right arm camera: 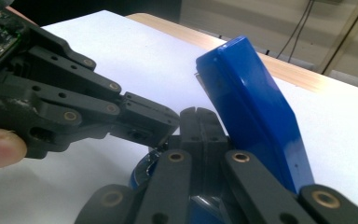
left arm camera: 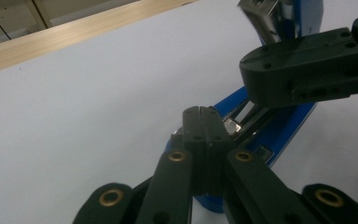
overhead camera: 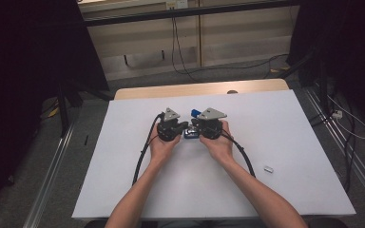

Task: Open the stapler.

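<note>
A blue stapler (overhead camera: 190, 134) lies mid-table with its top cover (right arm camera: 251, 107) swung up and its metal rail (left arm camera: 235, 125) exposed. My left gripper (overhead camera: 184, 127) comes at it from the left. Its jaws are shut, and their tip (left arm camera: 199, 111) rests against the rail in the base. My right gripper (overhead camera: 196, 126) comes from the right, also shut, with its tip (right arm camera: 198, 113) down at the base just in front of the raised cover. The two grippers nearly touch over the stapler. I cannot tell whether either pinches anything thin.
A small silvery piece (overhead camera: 268, 168) lies on the white tabletop (overhead camera: 275, 123) to the right. A wooden strip (overhead camera: 199, 89) runs along the far edge. Cables (overhead camera: 142, 156) trail back from both grippers.
</note>
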A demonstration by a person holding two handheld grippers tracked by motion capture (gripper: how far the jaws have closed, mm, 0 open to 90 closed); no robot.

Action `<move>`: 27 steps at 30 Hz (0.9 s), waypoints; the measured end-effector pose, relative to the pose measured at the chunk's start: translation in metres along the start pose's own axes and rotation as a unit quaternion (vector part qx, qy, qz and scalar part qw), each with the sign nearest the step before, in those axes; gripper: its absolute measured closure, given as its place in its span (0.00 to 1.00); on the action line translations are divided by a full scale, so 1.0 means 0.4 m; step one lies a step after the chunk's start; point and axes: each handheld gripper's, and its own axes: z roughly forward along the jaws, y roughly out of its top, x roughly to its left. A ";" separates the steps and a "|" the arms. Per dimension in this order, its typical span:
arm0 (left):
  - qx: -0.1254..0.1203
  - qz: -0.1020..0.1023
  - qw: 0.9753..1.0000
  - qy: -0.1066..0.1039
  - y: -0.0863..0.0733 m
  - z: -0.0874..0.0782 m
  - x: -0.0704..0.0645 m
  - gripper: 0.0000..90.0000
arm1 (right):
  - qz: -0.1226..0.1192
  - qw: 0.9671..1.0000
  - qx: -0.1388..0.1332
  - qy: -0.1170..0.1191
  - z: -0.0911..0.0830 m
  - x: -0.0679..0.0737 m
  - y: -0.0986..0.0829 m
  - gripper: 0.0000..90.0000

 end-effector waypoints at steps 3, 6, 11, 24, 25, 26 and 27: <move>0.000 0.001 1.000 0.000 0.000 0.000 -0.001 1.00 | 0.005 1.000 -0.002 -0.004 -0.004 -0.003 0.003 1.00; -0.001 0.003 1.000 0.001 0.000 0.000 0.001 1.00 | 0.006 1.000 -0.002 -0.004 -0.005 -0.004 0.003 1.00; -0.002 0.007 1.000 0.001 -0.001 0.001 -0.002 1.00 | 0.009 1.000 -0.005 -0.008 -0.009 -0.008 0.006 1.00; -0.001 0.006 1.000 -0.001 -0.001 -0.001 -0.003 1.00 | 0.019 1.000 -0.007 -0.012 -0.020 -0.016 0.009 1.00; 0.000 0.009 1.000 0.000 -0.001 -0.001 -0.003 1.00 | 0.019 1.000 -0.008 -0.013 -0.020 -0.016 0.009 1.00; -0.001 0.007 1.000 -0.002 -0.002 -0.001 -0.003 1.00 | 0.020 1.000 -0.008 -0.013 -0.020 -0.016 0.009 1.00; -0.002 0.009 1.000 -0.002 -0.002 -0.001 -0.003 1.00 | 0.020 1.000 -0.008 -0.013 -0.020 -0.016 0.009 1.00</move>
